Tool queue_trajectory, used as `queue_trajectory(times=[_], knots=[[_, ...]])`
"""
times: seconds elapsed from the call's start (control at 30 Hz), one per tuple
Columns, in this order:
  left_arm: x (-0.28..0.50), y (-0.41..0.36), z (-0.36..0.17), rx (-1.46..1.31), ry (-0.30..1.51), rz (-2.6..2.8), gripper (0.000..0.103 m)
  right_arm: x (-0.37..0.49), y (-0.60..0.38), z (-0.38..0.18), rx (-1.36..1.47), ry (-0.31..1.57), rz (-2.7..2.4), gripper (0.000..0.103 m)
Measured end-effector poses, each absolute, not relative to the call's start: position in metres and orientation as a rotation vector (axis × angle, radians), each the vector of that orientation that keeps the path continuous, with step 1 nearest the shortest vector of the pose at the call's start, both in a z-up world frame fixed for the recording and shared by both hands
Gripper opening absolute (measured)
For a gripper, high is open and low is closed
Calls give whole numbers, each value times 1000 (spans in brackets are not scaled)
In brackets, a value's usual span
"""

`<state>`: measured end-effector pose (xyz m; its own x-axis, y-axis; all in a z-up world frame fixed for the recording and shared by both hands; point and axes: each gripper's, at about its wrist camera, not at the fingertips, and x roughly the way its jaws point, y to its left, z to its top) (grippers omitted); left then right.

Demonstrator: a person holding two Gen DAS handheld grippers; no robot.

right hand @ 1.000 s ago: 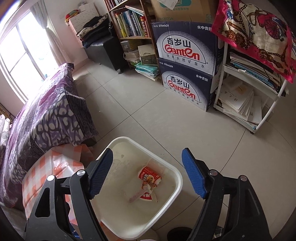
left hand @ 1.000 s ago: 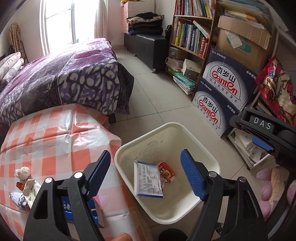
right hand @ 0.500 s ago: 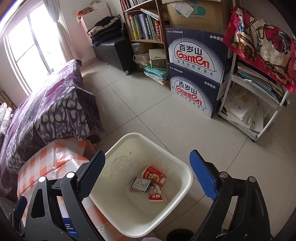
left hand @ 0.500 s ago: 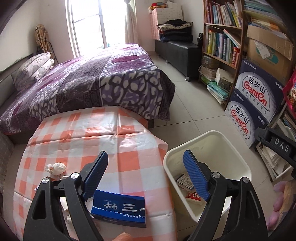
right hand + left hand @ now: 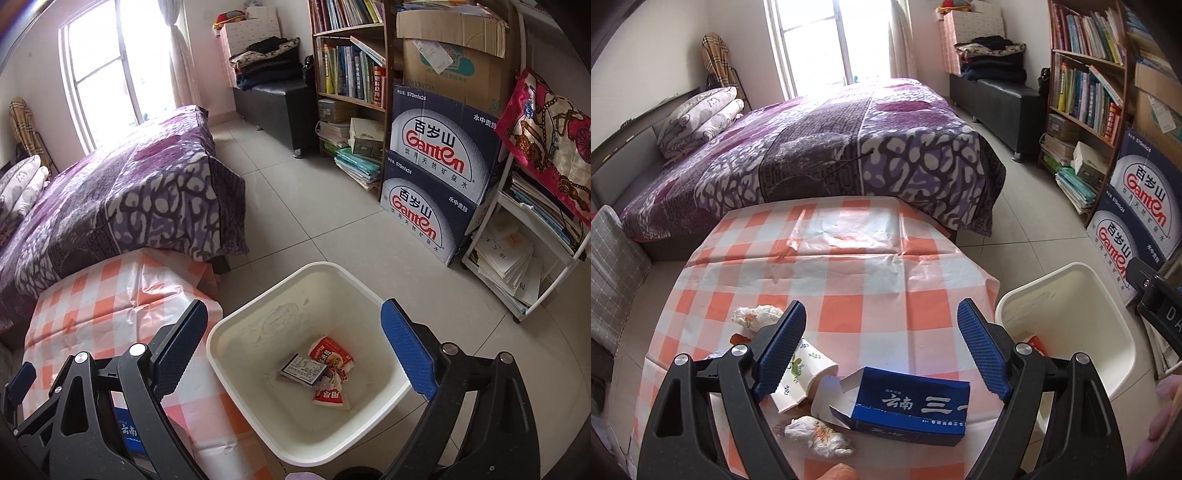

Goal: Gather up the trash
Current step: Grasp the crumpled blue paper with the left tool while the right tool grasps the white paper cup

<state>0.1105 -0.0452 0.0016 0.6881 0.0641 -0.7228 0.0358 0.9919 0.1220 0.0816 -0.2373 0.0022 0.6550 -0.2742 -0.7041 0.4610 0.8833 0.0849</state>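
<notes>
Blue cardboard, an opened box (image 5: 912,404), lies on the checked tablecloth (image 5: 849,266) just beside the white bin (image 5: 1067,317), with a paper cup (image 5: 801,373) and crumpled wrappers (image 5: 820,435) on its far side from the bin. The left gripper (image 5: 882,350) hangs over the box, jaws spread and empty, seemingly lined up for it. The right gripper (image 5: 295,350), over the bin, has just been opening its empty jaws, and a packet (image 5: 304,369) and red wrapper (image 5: 330,356) lie below inside, so the bin's closeness probably keeps each carry short.
</notes>
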Motion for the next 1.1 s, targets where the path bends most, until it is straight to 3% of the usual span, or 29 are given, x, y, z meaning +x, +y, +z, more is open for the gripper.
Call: queue_trajectory(times=[0.6,1.1], knots=[[116,76,-28,51,952,311,87,106,-151,-9,190,810,-251,91],[118,201,-99,-543,1220,372,86,121,-70,-30,48,883,-28,96]])
